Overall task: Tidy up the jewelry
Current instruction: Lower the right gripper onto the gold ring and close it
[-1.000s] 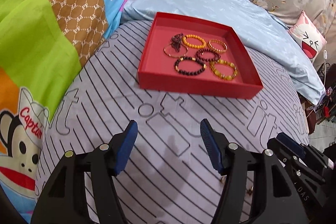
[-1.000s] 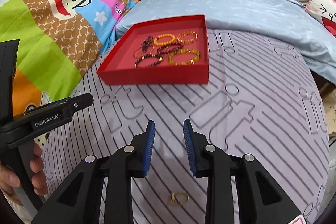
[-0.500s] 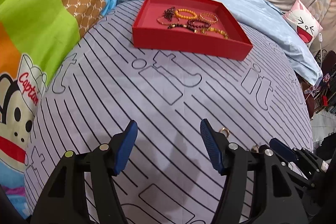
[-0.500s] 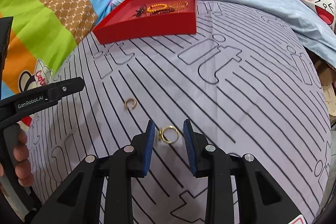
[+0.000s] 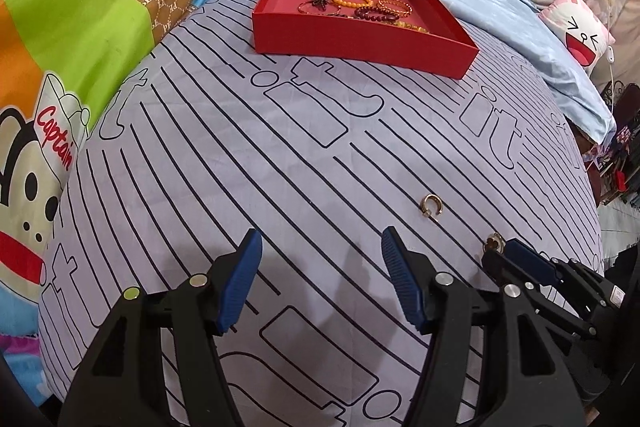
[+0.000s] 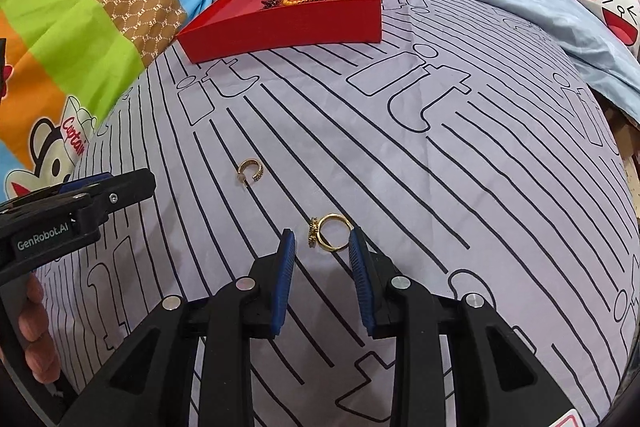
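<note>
Over the striped sheet (image 6: pixel 400 167) both grippers tilt down, spread: right gripper (image 6: pixel 322 247) straddling gold rings (image 6: pixel 330 231), left gripper (image 5: pixel 320 259) empty

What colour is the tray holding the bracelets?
Red tray, pinkish inside; the left wrist view shows it best.

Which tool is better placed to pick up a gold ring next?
Right. The right tool is open with the closed gold ring just ahead between its fingertips; the left tool frames only bare bedsheet.

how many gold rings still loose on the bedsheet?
2. An open ring lies left of centre; a closed ring lies just ahead of the right gripper, between its open fingers. None visibly hidden.
</note>
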